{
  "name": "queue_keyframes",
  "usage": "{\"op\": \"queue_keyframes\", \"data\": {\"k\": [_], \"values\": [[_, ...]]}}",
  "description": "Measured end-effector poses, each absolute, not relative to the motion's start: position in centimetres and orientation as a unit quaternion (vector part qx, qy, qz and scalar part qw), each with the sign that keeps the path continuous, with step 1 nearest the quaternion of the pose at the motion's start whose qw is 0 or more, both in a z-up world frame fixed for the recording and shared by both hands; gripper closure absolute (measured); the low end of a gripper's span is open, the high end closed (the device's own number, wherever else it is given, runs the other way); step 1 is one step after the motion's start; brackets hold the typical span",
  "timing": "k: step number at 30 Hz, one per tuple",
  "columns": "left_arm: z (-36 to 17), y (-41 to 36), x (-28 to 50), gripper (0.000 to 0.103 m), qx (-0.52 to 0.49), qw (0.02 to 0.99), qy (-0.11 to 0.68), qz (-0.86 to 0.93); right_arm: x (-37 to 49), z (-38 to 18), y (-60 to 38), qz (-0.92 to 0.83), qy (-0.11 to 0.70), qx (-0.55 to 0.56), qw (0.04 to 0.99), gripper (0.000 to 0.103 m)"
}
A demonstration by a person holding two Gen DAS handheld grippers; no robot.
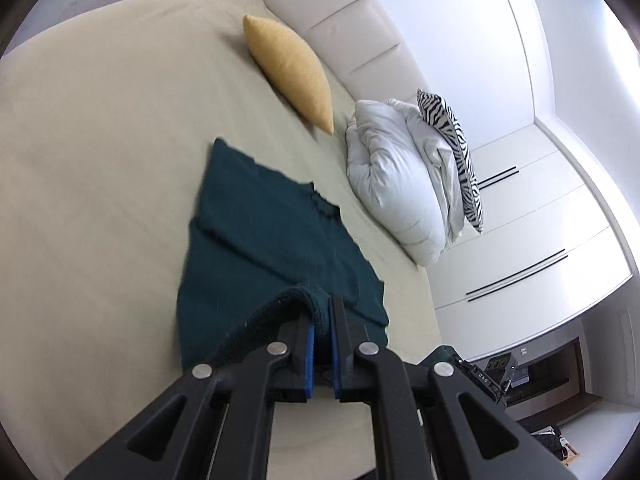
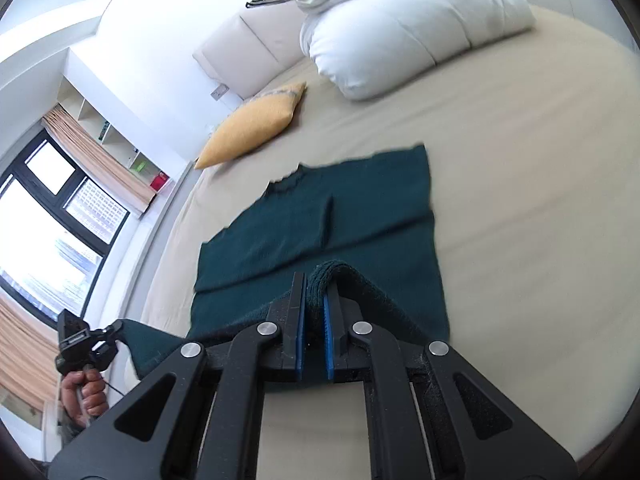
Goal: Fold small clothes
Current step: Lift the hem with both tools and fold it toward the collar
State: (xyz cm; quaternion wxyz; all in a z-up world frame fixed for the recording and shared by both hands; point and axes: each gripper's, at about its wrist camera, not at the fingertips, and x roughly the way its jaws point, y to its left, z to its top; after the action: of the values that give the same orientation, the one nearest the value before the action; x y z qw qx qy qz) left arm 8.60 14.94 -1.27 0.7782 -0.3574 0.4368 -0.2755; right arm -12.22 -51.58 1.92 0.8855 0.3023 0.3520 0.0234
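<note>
1. Far left of the right wrist view: a hand (image 2: 86, 394) wrapped round the handle of the left gripper (image 2: 116, 330), which seems to have a corner of the dark teal sweater (image 2: 320, 224) in it. My guess is both near corners are being held so the hem comes up evenly for a fold toward the collar.

2. Up close, the left gripper (image 1: 322, 312) is pinching a bunched bit of the sweater (image 1: 256, 224) between its blue pads (image 1: 307, 356). That edge is raised off the bed (image 1: 100, 128); the rest lies flat on the sheet.

3. The right gripper (image 2: 316, 284) is doing the same, jaws squeezed on a thick roll of knit. The sleeves look tucked in already, since the shape is roughly a rectangle.

4. Texture-wise, it's a chunky, fuzzy knit with a ribbed collar at the far end, so it should bend in soft curves, not sharp creases.

5. Further right: a plump yellow cushion (image 1: 290, 76), a puffy white duvet (image 1: 396, 184) folded up, and a zebra-print pillow (image 1: 452, 148) leaning on it, all well apart from the sweater.
</note>
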Motion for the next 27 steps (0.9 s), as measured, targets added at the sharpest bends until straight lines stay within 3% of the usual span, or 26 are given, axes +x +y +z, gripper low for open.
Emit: {"op": "queue_keyframes", "data": {"k": [8,27], "values": [[-2.5,13.4,17.3,0.096,-0.364,0.784,0.436,-0.248,-1.9,2.1,-52.9,-0.002,0.357,0.264,0.896,0.097],[-9.8,9.4,32.9,0.096,-0.336,0.792,0.480,-0.170,14.6,-9.1,-59.6,-0.086,0.394,0.330,0.853,0.095]]}}
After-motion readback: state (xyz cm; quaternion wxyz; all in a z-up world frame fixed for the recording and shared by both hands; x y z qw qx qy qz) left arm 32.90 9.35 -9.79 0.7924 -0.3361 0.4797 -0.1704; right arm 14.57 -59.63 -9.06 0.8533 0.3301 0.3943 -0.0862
